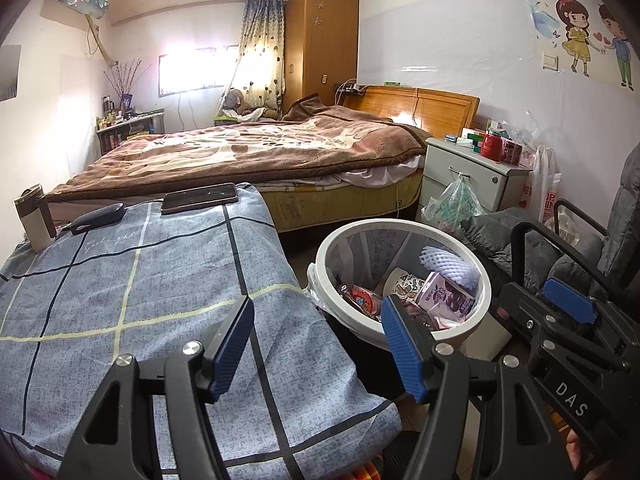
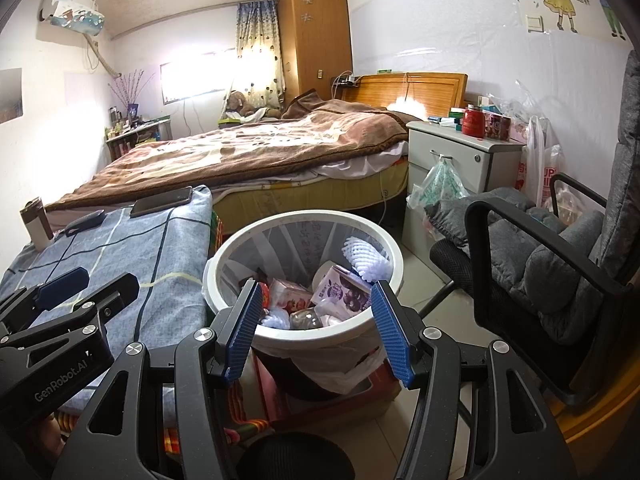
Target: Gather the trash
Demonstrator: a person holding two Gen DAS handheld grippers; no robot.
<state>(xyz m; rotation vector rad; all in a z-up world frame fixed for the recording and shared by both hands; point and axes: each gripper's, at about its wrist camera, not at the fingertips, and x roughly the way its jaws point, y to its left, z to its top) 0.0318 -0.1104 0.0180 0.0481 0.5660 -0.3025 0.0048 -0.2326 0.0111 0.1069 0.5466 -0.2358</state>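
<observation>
Presently, open room is limited. A round white trash bin [image 2: 304, 280] stands on the floor in a narrow lane between the cloth-covered counter [image 1: 120, 280] on its left and a black-framed chair [image 2: 560, 264] with grey padded cushions on its right. The counter's right edge drops just beside the bin's rim. Beyond the bin lies a bed [image 1: 248, 152] under a brown fleece blanket, its foot edge close behind the counter. A pale bedside cabinet [image 2: 460, 160] stands between the bed and the chair, a green-printed plastic bag [image 2: 440, 184] hanging from its handle. Bare tiled floor [image 2: 432, 264] shows only in a strip between bin and chair.

The left claw [image 1: 316, 348] is parted, its ribbed blue pads [image 1: 234, 348] apart with nothing between them; it hangs over the counter's right edge and touches nothing. The right claw [image 2: 316, 328] is likewise parted and empty, poised just in front of the bin's near rim, with no contact visible.

The bin is smooth white plastic with a thin translucent liner. Inside it lie a purple drink carton [image 2: 340, 292], a white foam mesh sleeve [image 2: 364, 260], a red printed wrapper [image 1: 360, 296] and a clear crumpled bottle [image 2: 306, 318]. The counter cloth is blue-grey woven fabric with dark and pale grid lines. On its far edge rest a flat dark phone [image 1: 200, 198], a dark oval case [image 1: 98, 218] and, at the left corner, a cream and brown tumbler [image 1: 36, 216].
</observation>
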